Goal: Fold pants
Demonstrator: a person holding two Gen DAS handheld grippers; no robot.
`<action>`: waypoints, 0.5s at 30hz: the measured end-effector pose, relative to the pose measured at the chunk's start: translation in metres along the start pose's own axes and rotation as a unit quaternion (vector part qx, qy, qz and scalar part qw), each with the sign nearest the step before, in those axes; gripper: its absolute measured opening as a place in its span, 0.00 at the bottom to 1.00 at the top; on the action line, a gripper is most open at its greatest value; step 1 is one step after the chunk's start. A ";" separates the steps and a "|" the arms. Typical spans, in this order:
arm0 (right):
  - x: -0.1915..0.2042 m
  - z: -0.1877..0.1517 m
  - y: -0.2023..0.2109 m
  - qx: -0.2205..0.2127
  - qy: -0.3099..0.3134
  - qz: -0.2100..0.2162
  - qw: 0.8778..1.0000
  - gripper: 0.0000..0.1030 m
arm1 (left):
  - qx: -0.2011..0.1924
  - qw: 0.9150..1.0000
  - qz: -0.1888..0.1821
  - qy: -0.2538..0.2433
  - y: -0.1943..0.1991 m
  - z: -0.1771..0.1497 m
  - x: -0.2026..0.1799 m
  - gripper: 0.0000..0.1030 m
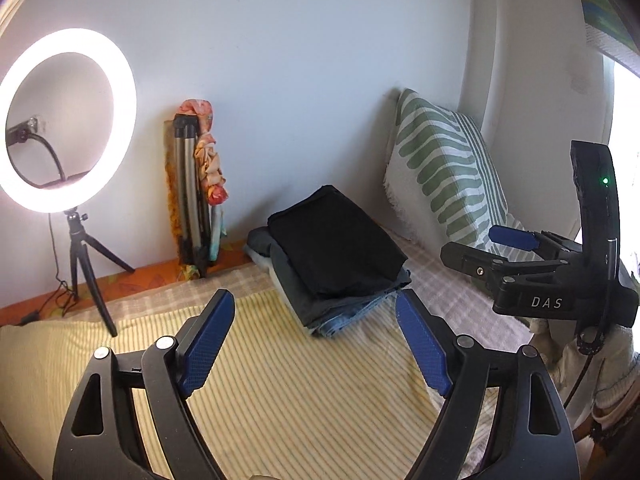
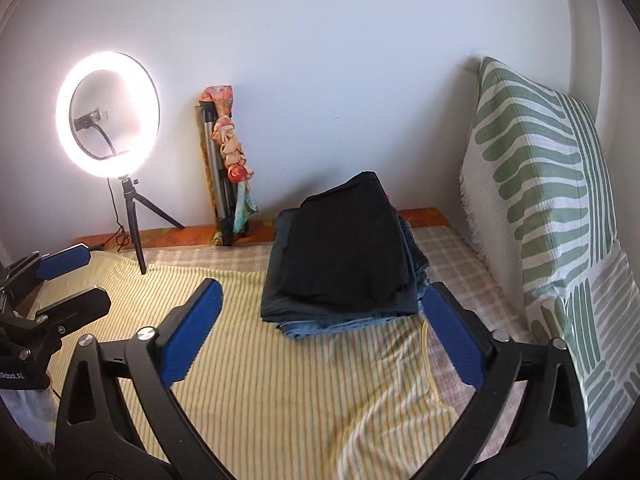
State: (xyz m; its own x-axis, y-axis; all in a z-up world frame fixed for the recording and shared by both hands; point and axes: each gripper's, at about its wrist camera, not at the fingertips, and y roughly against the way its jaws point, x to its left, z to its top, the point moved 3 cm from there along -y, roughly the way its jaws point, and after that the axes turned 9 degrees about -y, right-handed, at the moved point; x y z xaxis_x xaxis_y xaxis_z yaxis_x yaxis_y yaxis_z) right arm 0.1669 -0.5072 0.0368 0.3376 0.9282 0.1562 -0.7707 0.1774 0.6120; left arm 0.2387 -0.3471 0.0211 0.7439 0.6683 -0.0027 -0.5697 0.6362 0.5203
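Observation:
A stack of folded pants lies on the bed, with black pants [image 1: 336,248] [image 2: 348,248] on top, dark grey ones under them and blue jeans [image 1: 344,316] [image 2: 320,326] at the bottom. My left gripper [image 1: 316,304] is open and empty, above the yellow striped sheet [image 1: 260,392] just in front of the stack. My right gripper [image 2: 320,300] is open and empty, also just before the stack. In the left wrist view the right gripper [image 1: 476,246] shows at the right edge. In the right wrist view the left gripper [image 2: 84,276] shows at the left edge.
A lit ring light [image 1: 68,120] [image 2: 108,116] stands on a small tripod at the far left of the bed. A folded tripod with a floral cloth [image 1: 200,184] [image 2: 224,168] leans on the wall. A green-striped pillow [image 1: 444,172] [image 2: 540,208] stands at the right.

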 end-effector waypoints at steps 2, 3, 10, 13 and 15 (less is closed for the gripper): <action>0.004 -0.011 0.004 -0.005 0.000 -0.005 1.000 1.00 | 0.001 1.000 0.000 -0.001 0.005 -0.010 -0.001 0.81; 0.005 -0.016 0.005 -0.008 0.001 -0.010 1.000 1.00 | 0.002 1.000 0.001 -0.003 0.006 -0.015 -0.001 0.81; 0.005 -0.051 -0.004 -0.007 -0.023 -0.033 0.999 1.00 | 0.015 1.000 -0.005 0.024 0.003 -0.051 0.008 0.81; 0.004 -0.063 -0.009 -0.008 -0.029 -0.044 0.999 1.00 | 0.025 0.999 -0.002 0.029 -0.005 -0.065 0.013 0.81; 0.003 -0.069 -0.013 -0.011 -0.031 -0.053 0.998 1.00 | 0.030 0.999 -0.001 0.034 -0.009 -0.072 0.016 0.81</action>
State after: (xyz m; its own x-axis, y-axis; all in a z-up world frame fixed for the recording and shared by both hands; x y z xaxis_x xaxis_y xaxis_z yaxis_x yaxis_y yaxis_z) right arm 0.1400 -0.4845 -0.0242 0.4500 0.8820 0.1401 -0.7410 0.2813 0.6098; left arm 0.2302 -0.3145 -0.0449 0.7178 0.6935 -0.0610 -0.5450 0.6143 0.5706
